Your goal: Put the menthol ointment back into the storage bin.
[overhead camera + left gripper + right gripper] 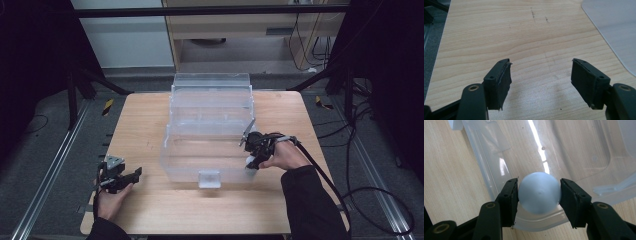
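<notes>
A pale blue ball (539, 192) sits between the pads of my right gripper (539, 195), which is shut on it just over the near right corner of the clear plastic box (210, 135). In the high view the right gripper (252, 161) hangs at that corner with the ball (250, 163) barely showing under the hand. My left gripper (131, 176) rests low over the wooden table (145, 115) at the front left. Its jaws stand wide apart in the left gripper view (541, 75), nothing between them.
The clear box has its lid (211, 82) folded back toward the far edge and a white latch (209, 178) on its front wall. A corner of the box (616, 27) lies ahead and to the right of the left gripper. Cables (350, 195) trail off the table's right side.
</notes>
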The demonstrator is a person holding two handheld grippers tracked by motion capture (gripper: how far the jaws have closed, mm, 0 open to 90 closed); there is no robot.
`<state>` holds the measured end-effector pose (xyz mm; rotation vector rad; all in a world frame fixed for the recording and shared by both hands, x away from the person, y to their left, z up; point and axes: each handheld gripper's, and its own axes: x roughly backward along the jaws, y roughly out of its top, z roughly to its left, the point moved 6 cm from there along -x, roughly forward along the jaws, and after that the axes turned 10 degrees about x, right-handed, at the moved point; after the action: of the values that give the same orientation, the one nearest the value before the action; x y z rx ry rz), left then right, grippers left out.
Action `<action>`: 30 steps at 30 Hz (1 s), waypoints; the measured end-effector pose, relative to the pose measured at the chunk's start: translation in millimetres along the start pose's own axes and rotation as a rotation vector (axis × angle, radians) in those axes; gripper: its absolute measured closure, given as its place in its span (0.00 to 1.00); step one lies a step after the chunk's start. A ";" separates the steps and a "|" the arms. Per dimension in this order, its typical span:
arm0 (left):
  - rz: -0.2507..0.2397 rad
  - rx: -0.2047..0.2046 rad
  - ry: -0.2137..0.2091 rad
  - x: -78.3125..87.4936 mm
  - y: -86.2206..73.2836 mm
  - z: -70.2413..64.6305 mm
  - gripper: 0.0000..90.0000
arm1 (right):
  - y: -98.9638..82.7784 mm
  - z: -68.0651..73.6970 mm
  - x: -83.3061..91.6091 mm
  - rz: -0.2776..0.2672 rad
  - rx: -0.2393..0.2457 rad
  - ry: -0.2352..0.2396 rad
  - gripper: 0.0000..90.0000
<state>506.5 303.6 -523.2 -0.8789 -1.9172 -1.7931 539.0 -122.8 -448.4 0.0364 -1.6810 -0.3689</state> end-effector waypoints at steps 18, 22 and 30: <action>-0.002 0.000 0.000 0.5 0.2 0.1 0.35 | -1.0 0.1 27.3 -0.138 -0.060 -0.093 0.39; -0.002 -0.001 0.001 0.7 0.2 -0.1 0.35 | -8.1 2.1 40.6 -0.211 -0.096 -0.155 0.26; 0.000 -0.002 0.003 0.5 -0.2 -0.5 0.35 | -39.5 9.0 57.0 -0.382 -0.281 -0.251 0.21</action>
<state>505.9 303.2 -523.0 -0.8764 -1.9133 -1.7955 514.3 -171.7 -404.9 0.1077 -1.8537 -0.9263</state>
